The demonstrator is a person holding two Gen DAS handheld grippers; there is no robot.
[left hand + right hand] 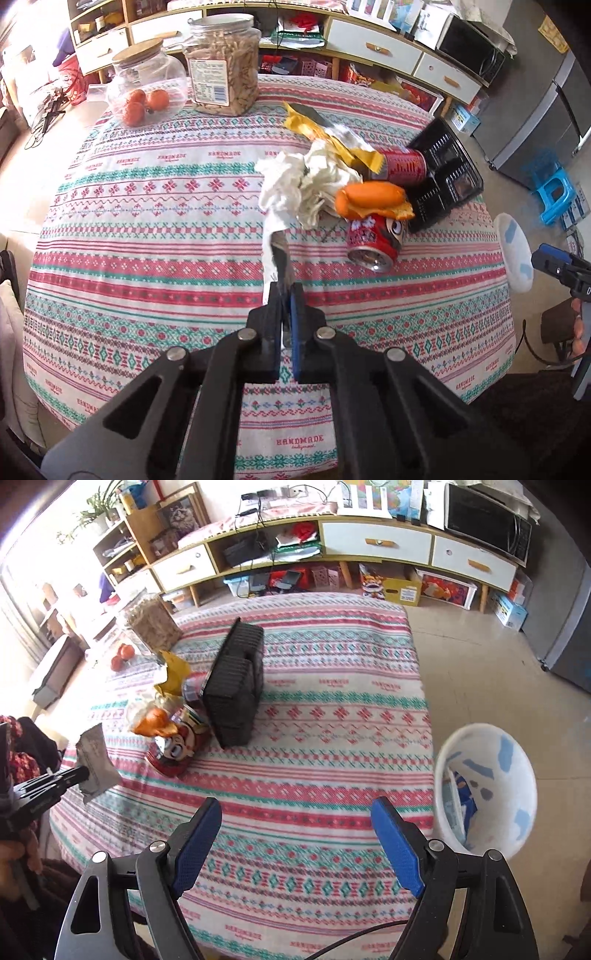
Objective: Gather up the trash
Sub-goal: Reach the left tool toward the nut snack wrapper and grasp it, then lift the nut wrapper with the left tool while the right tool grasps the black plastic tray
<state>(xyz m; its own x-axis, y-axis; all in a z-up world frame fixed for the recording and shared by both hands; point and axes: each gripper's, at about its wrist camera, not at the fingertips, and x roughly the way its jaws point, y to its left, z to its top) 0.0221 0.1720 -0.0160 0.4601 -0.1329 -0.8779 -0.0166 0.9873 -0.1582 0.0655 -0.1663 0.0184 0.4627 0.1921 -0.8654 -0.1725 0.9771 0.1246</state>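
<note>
My left gripper [285, 291] is shut on a grey-white wrapper [277, 247], held above the patterned tablecloth [147, 229]; the wrapper also shows in the right wrist view [95, 764]. Behind it lies a trash pile: crumpled white tissue [295, 181], orange peel [373, 197], a crushed red can [375, 240], a second red can [404, 164], a yellow wrapper [332, 138] and a black plastic tray [443, 173]. My right gripper [295, 812] is open and empty above the table's near edge. A white trash bin [487, 786] stands on the floor to its right.
A round glass jar of tomatoes [147, 85] and a square jar of snacks [223, 62] stand at the table's far left. A low cabinet [369, 542] with a microwave [487, 520] lines the back wall. A blue stool [554, 188] stands at the right.
</note>
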